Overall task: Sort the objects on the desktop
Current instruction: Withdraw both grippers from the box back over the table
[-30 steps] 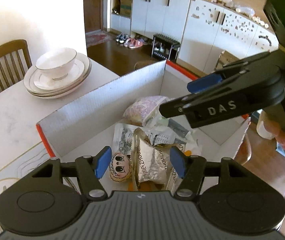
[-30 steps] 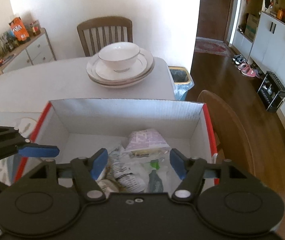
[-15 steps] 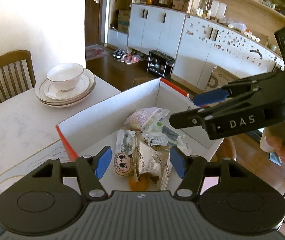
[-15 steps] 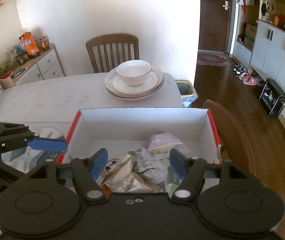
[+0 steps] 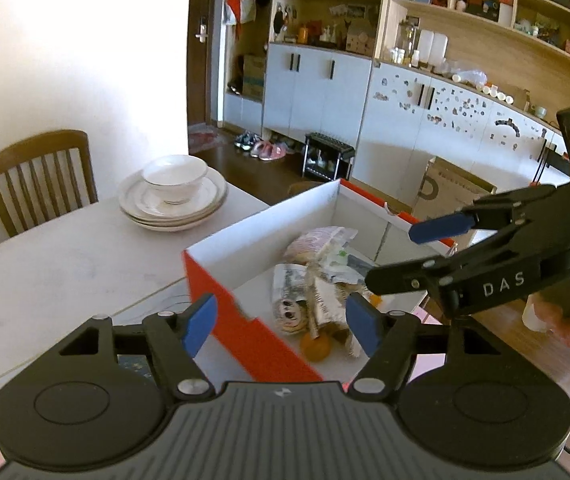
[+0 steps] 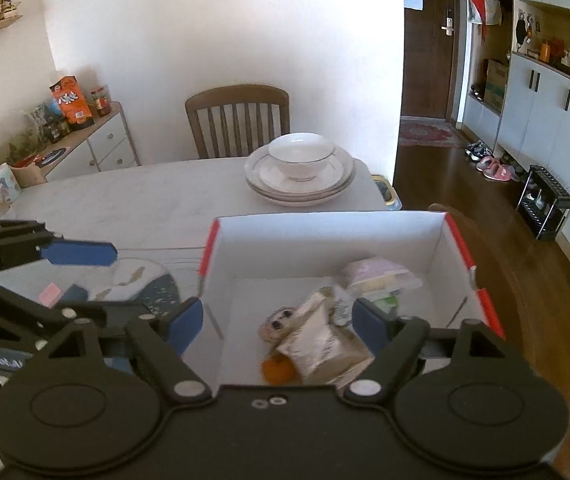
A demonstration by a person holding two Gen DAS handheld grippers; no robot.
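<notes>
Tongs [image 5: 281, 324] [image 6: 277, 322] opening, empty, above box [image 6: 325, 236].

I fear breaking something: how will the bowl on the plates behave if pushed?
The bowl looks like thin china, so probably fragile. It stands on a narrow foot atop stacked plates, so a push could slide or tip it. Its glossy surface likely slips.

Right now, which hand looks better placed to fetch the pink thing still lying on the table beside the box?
Probably the left gripper: it hangs over the small pink object, jaws opening and empty. The right gripper is over the red-edged white cardboard box.
</notes>
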